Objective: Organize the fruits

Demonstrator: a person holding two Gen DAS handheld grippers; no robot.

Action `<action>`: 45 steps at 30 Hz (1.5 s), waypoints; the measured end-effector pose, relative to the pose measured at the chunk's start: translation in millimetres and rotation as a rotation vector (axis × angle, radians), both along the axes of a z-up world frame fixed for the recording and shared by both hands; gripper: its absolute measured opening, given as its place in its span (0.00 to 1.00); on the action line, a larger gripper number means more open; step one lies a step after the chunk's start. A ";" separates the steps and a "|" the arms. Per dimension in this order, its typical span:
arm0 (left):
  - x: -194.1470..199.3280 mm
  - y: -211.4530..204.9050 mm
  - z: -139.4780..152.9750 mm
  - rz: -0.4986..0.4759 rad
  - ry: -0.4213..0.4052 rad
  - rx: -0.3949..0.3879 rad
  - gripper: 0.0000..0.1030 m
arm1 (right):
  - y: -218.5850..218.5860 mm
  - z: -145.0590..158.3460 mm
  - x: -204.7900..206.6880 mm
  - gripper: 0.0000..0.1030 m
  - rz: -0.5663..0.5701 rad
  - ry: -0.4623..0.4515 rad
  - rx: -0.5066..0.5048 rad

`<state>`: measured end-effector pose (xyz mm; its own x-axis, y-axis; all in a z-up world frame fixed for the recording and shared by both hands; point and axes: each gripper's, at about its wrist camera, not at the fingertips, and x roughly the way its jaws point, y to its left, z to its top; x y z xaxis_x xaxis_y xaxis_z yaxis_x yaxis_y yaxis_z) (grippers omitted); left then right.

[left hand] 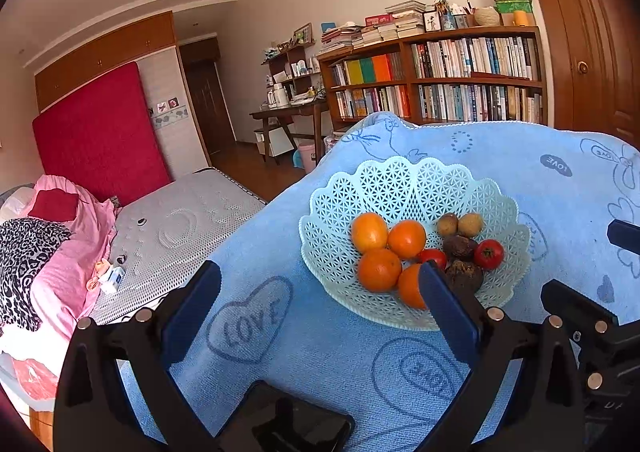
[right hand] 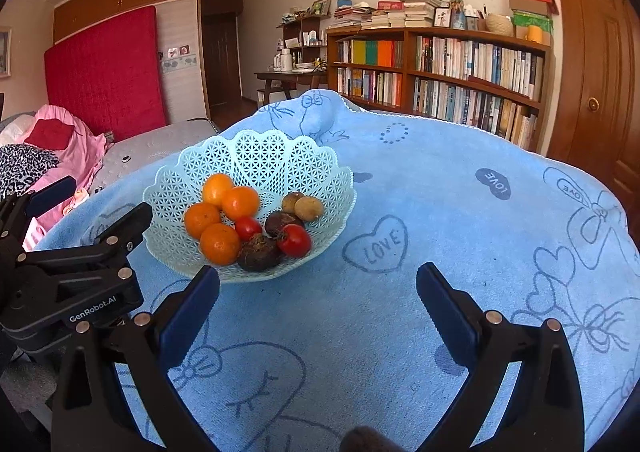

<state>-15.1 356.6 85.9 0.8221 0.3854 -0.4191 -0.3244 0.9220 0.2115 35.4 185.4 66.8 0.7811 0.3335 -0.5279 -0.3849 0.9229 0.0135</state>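
Observation:
A pale green lattice basket (left hand: 400,188) (right hand: 256,156) sits on a blue "LOVE" towel (left hand: 320,352) (right hand: 400,332). It holds several oranges (left hand: 379,269) (right hand: 219,243), two red tomatoes (left hand: 489,254) (right hand: 295,240), two dark wrinkled fruits (left hand: 459,246) (right hand: 259,252) and two small brown fruits (left hand: 470,224) (right hand: 308,208). My left gripper (left hand: 320,292) (right hand: 92,208) is open just left of the basket, and its right finger overlaps the near rim and one orange. My right gripper (right hand: 318,284) (left hand: 600,268) is open and empty in front of the basket, to its right.
A black glossy slab (left hand: 288,420) lies at the towel's near edge. A dark rounded object (right hand: 360,440) peeks in at the bottom of the right wrist view. To the left there is a bed (left hand: 180,228), with a bookshelf (left hand: 440,80) behind and a wooden door (right hand: 592,72) on the right.

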 end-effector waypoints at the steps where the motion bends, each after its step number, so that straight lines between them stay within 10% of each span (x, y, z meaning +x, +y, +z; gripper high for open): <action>1: -0.1 0.5 -0.7 0.001 0.002 0.000 0.97 | 0.5 0.4 -0.7 0.95 0.001 -0.002 -0.003; 45: -6.2 5.3 -19.1 0.007 0.055 0.004 0.97 | 25.0 -2.0 -22.1 0.95 -0.046 -0.103 -0.196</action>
